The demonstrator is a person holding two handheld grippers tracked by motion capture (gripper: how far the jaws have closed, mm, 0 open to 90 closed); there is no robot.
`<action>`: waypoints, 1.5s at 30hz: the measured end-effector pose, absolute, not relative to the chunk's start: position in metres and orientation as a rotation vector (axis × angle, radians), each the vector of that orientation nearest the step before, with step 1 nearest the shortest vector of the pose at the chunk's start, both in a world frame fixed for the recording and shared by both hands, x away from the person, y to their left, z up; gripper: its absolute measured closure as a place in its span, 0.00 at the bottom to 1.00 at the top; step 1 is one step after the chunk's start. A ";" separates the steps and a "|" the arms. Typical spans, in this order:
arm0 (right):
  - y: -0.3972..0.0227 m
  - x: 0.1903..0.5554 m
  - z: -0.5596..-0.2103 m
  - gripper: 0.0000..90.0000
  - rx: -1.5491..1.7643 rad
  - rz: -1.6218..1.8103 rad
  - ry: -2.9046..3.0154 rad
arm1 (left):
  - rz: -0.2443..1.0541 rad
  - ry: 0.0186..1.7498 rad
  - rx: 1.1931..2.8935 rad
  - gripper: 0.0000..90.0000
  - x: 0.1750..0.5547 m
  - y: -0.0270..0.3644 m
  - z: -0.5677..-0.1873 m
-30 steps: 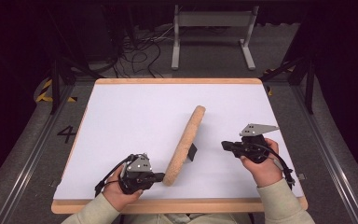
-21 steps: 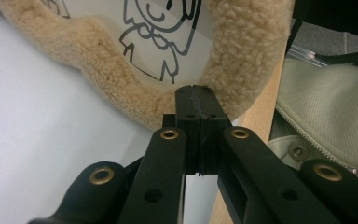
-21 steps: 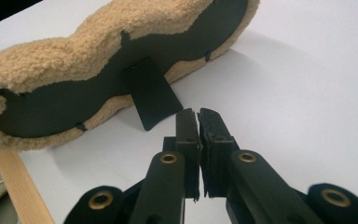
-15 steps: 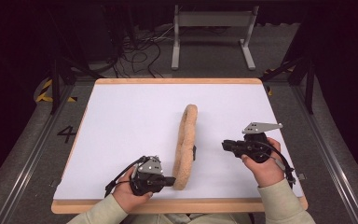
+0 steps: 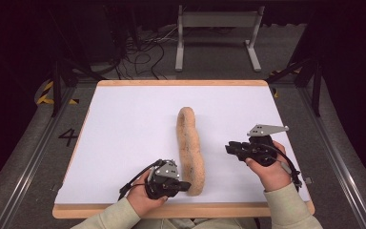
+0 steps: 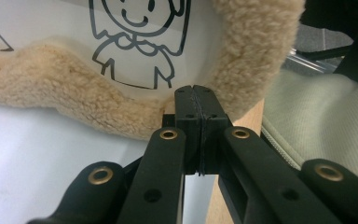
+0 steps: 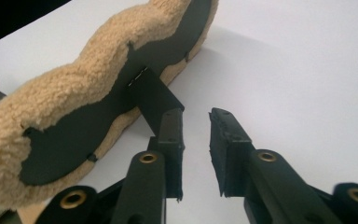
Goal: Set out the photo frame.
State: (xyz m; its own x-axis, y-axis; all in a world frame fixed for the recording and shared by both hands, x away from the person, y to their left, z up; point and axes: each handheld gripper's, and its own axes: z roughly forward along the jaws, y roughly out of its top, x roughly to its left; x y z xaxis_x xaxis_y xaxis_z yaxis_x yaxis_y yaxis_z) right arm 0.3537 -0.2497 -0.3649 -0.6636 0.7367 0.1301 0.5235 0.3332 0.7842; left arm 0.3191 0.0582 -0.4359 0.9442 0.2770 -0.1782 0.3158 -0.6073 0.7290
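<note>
Two grippers are working: left gripper (image 5: 183, 185), clamped on the fleecy frame (image 5: 189, 148) at six o'clock, is standing it upright; right gripper (image 7: 196, 135) is gaping empty, its jaws just opening, needing to regrip the black stand (image 7: 156, 95) next.

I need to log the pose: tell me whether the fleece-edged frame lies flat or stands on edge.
On edge. The fleece-edged frame shows as a narrow strip from above, the left gripper clamped on its near end.

Pale green sleeves (image 5: 286, 207); black tongs (image 5: 188, 186) with brass rivets, trailing cables, one grey three-cornered plate (image 5: 266, 129).

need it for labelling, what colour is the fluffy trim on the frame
Tan, like sheepskin; the fluffy trim shows best in the left gripper view.
</note>
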 end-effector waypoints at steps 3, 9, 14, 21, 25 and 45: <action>-0.248 0.354 -0.364 0.74 1.159 1.253 2.330 | -0.069 0.424 2.259 0.99 0.318 0.057 -0.436; -0.238 0.353 -0.361 0.55 1.154 1.199 2.327 | -0.033 0.438 2.254 0.92 0.322 0.069 -0.434; -0.228 0.354 -0.351 0.56 1.137 1.231 2.317 | 0.005 0.473 2.225 0.87 0.325 0.080 -0.429; -0.213 0.357 -0.340 0.55 1.107 1.285 2.324 | 0.072 0.525 2.190 0.79 0.330 0.092 -0.424; -0.199 0.362 -0.335 0.55 1.102 1.291 2.315 | 0.122 0.579 2.152 0.71 0.335 0.101 -0.422; -0.141 0.402 -0.344 0.34 1.295 1.131 2.441 | 0.216 0.739 2.057 0.57 0.360 0.141 -0.422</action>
